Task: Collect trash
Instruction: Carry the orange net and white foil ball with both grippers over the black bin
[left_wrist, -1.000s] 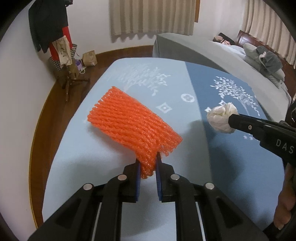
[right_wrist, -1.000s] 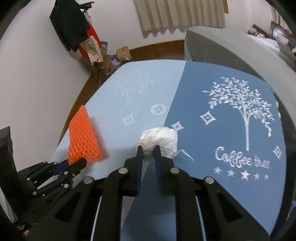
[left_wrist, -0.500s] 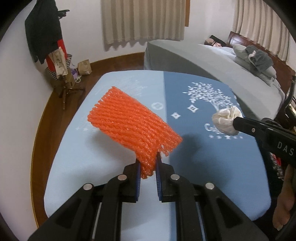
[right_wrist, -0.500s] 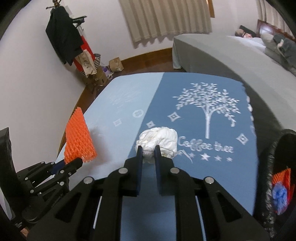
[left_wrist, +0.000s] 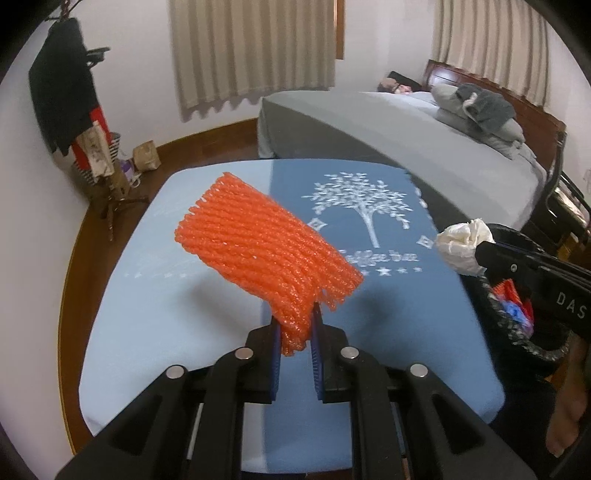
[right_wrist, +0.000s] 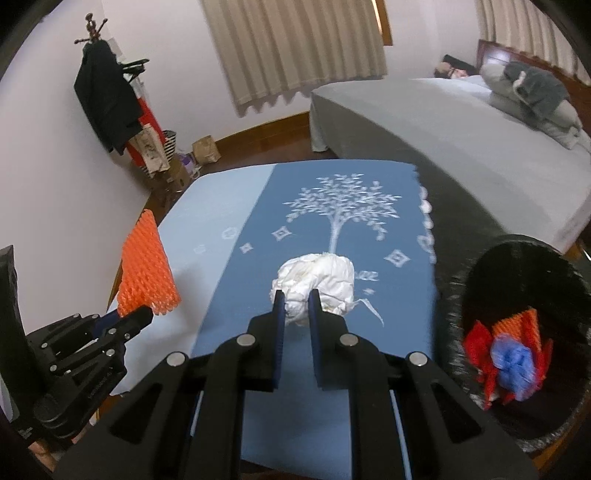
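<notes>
The left gripper pinches one end of the orange foam fruit net, which juts up and away over the table's near edge. The right gripper clamps a crumpled white tissue above the tablecloth. The black trash bin stands beyond the table's right edge, nearer the right gripper.

Both claws, left and right, are black plastic with blue pads, silver screws behind them; the right's side reads "DAS".
</notes>
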